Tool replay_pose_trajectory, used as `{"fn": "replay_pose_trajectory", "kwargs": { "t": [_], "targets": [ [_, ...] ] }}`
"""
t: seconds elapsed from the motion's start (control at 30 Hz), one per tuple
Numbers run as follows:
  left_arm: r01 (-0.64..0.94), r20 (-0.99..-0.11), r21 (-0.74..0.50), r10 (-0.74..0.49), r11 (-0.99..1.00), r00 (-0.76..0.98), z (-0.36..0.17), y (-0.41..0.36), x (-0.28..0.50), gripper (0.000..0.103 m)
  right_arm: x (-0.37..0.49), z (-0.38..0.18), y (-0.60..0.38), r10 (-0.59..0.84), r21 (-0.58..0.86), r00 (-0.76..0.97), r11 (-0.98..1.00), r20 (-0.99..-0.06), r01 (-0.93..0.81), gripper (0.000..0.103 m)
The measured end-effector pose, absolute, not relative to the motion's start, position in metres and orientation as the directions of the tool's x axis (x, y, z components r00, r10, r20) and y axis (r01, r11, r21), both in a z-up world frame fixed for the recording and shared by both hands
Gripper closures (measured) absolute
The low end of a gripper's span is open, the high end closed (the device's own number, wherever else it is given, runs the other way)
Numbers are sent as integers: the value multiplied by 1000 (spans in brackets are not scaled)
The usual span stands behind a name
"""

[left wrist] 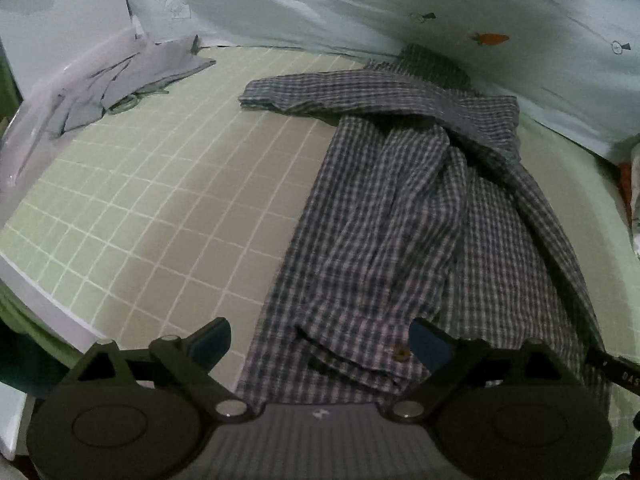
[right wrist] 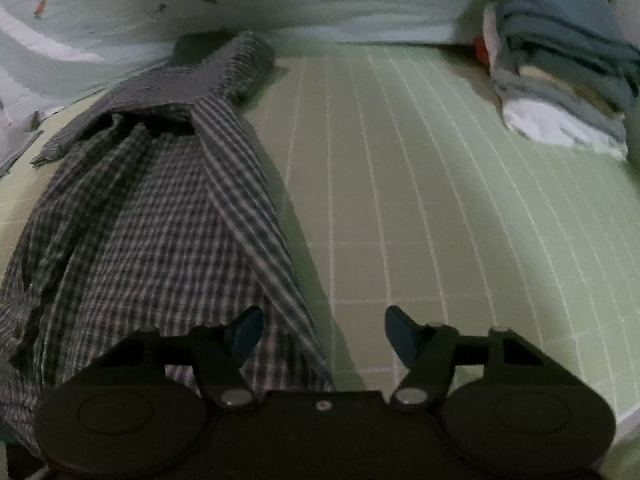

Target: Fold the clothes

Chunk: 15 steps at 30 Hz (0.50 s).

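a checked shirt (left wrist: 404, 208) lies crumpled lengthwise on a pale green bed sheet with a white grid (left wrist: 160, 200). in the left wrist view it fills the centre and right of the frame, one sleeve (left wrist: 320, 92) stretching toward the upper middle, and a brown button (left wrist: 399, 355) shows on a folded edge at the lower centre. the left gripper (left wrist: 320, 344) stands wide open at the bottom of the frame, its blue-padded fingers (left wrist: 212, 340) either side of the shirt's near hem, the right pad at the cloth's edge; whether it touches is unclear, and nothing is pinched. a grey garment (left wrist: 120, 88) lies loose in the upper left, and a pale quilt with carrot prints (left wrist: 440, 4) runs along the top.

in the right wrist view the shirt (right wrist: 160, 208) fills the left half. the right gripper (right wrist: 322, 332) is partly open, its left finger over the shirt's near edge and its right finger over bare sheet (right wrist: 440, 200); it holds nothing. a stack of folded clothes (right wrist: 560, 72) sits in the upper right.
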<state>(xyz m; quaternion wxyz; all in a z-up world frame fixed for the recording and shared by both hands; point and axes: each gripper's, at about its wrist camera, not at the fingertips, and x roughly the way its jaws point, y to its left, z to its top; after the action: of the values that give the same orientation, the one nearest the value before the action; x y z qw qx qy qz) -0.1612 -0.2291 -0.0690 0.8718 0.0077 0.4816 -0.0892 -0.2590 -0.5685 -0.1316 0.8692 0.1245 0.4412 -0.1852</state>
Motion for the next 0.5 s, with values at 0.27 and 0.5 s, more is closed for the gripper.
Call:
{"fn": "replay_pose_trajectory", "kwargs": {
  "t": [0.27,0.5],
  "targets": [
    [264,-827,-93,-222,960,517,-65,-194,-130,8,-261,-127,-539,-226,114,547,848,-806,518,102],
    [292,-814,-136,-274,947,512,-59,-141,-97,8,-258,-91,-470,-250,130,620,856,-743,500,102]
  ]
}}
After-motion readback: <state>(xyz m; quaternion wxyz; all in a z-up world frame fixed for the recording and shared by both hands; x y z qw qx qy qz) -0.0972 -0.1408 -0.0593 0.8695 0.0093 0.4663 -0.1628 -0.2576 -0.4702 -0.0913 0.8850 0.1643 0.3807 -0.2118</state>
